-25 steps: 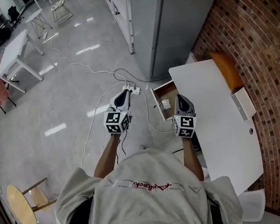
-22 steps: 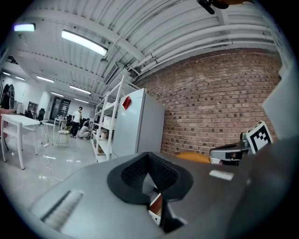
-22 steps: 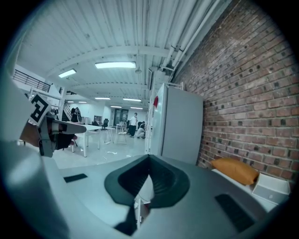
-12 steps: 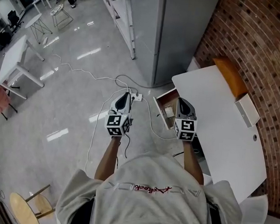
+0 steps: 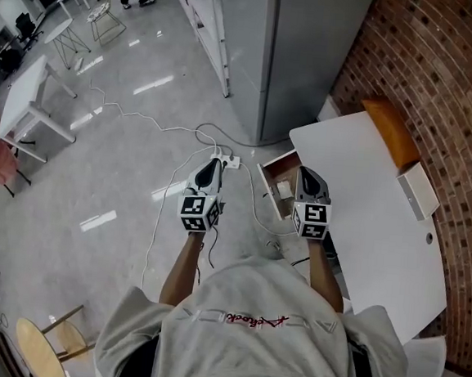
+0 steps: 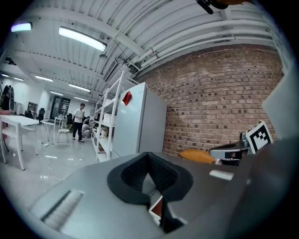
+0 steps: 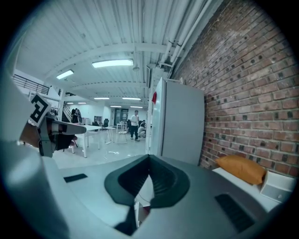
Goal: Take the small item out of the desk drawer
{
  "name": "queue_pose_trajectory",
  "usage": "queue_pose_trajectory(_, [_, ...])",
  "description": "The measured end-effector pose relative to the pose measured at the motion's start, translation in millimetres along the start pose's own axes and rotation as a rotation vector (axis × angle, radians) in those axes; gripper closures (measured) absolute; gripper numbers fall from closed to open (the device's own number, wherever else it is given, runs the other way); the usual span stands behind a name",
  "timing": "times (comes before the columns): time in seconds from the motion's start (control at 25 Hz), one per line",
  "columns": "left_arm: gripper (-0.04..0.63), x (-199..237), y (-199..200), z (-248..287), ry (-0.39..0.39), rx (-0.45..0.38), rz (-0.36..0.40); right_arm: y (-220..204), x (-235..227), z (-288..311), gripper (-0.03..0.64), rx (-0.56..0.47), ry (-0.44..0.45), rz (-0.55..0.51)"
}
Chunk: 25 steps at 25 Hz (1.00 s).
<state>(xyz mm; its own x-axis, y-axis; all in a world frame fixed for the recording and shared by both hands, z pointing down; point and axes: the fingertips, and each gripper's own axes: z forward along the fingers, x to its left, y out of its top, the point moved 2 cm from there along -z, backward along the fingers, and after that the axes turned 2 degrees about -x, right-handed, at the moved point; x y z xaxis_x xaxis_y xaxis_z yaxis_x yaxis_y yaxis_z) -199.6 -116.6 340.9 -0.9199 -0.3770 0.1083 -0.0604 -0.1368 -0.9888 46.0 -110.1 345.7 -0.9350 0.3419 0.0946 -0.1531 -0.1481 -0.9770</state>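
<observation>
Office: white desks (image 5: 26, 95), shelving (image 5: 203, 18), brick wall (image 5: 447, 71).

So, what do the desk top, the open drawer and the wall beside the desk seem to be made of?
The desk top looks like smooth white laminate board, matte, with no grain. The drawer is brown inside, probably wood or fibreboard; it is too small to be sure. The wall is bare red-brown brick with pale mortar joints, rough in finish.

The drawer (image 5: 279, 164) is lying open from above; the white desktop (image 5: 367, 195) is overhanging its inner end.
</observation>
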Motion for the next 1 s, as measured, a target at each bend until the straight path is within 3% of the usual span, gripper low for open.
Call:
queue_pose_trajectory(0.44, [0.587, -27.1, 17.3, 27.7, 0.068, -0.015, 0.01, 11.2, -37.3, 20.5, 0.606, -0.022, 0.084, -0.002])
queue_pose_trajectory(1.0, [0.586, -63.0, -1.3, 54.1, 0.124, 0.033, 0.002, -0.3, -62.4, 36.7, 0.606, -0.008, 0.204, 0.01])
